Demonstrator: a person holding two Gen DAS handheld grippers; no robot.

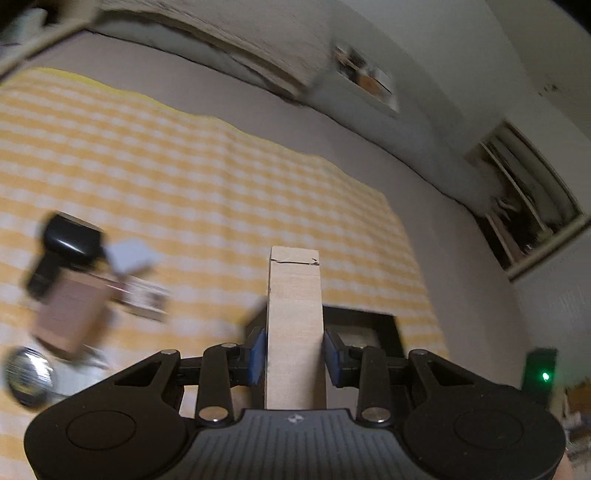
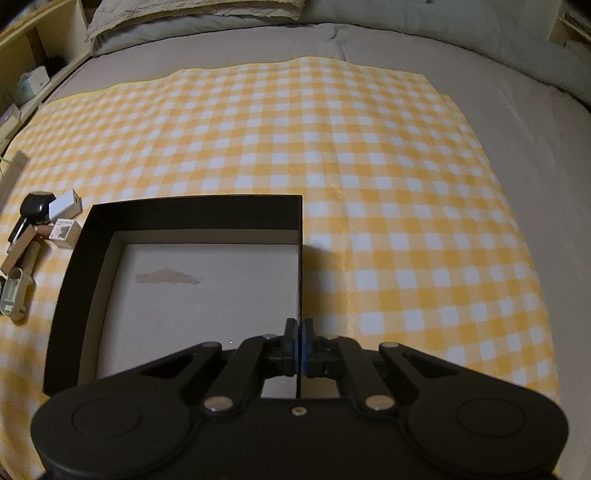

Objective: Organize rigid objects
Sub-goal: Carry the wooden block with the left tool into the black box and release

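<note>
My left gripper is shut on a pale wooden block and holds it upright above the yellow checked cloth. A corner of the black box shows just behind the block. My right gripper is shut on the right wall of the black open box, whose pale floor holds nothing. A pile of small items lies left of the box: a black cap, a white box, a printed box and a clear bottle. The pile shows blurred in the left wrist view.
The cloth lies on a grey bed sheet. Pillows lie at the far edge. Wooden shelves stand to the far left. A cabinet with clutter shows in the left wrist view.
</note>
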